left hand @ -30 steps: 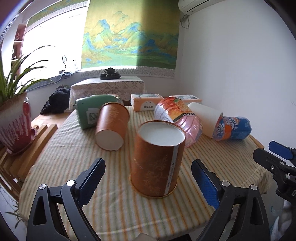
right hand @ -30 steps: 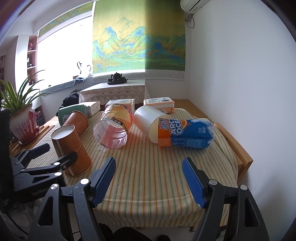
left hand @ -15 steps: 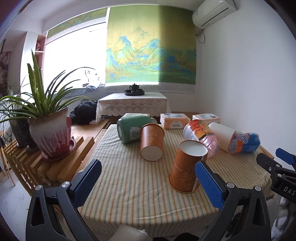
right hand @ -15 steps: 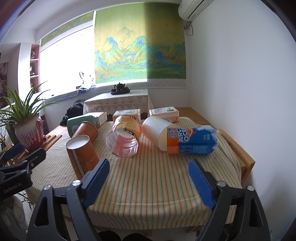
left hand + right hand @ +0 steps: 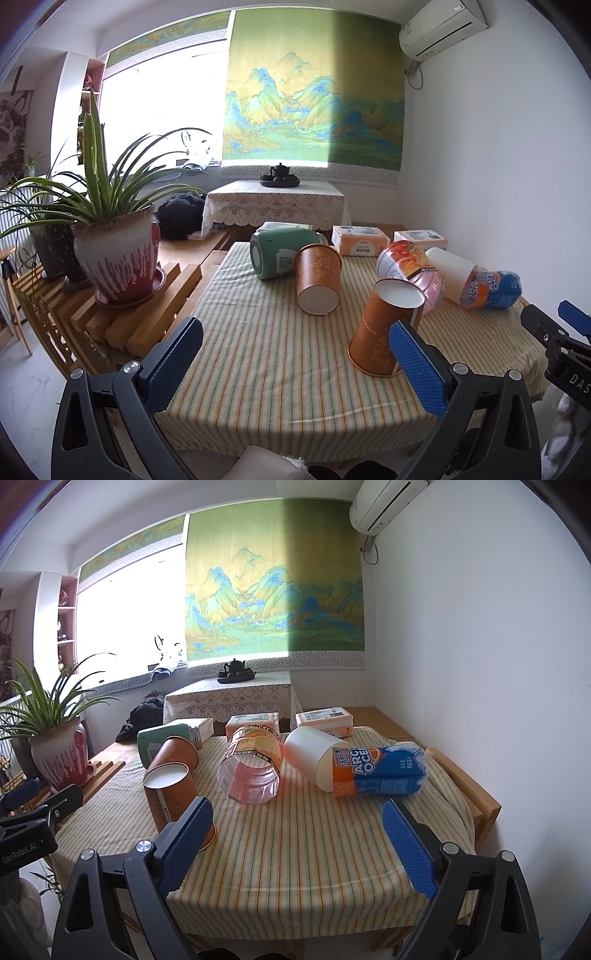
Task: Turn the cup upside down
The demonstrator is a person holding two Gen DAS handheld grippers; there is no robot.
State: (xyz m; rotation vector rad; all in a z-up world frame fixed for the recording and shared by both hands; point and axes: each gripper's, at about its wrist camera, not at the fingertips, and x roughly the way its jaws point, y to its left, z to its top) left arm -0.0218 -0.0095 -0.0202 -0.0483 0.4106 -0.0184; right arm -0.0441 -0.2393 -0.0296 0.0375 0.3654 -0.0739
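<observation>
An orange paper cup (image 5: 384,328) stands upside down on the striped tablecloth (image 5: 266,354), white bottom up; it also shows in the right wrist view (image 5: 171,797). A second orange paper cup (image 5: 318,278) lies on its side behind it, seen too in the right wrist view (image 5: 177,751). My left gripper (image 5: 295,369) is open and empty, back from the table's near edge, the upturned cup beside its right finger. My right gripper (image 5: 299,845) is open and empty over the near edge, with the upturned cup by its left finger.
A green canister (image 5: 277,254), a clear pink cup (image 5: 255,764), a white cup (image 5: 314,757) and a blue-orange packet (image 5: 384,771) lie on the table. Two boxes (image 5: 360,240) sit at the back. A potted plant (image 5: 118,251) stands on a wooden rack at the left.
Both grippers have pulled back and away from the table. The left gripper's view has swung left, so the upturned cup now sits to its right. The cup stays put.
</observation>
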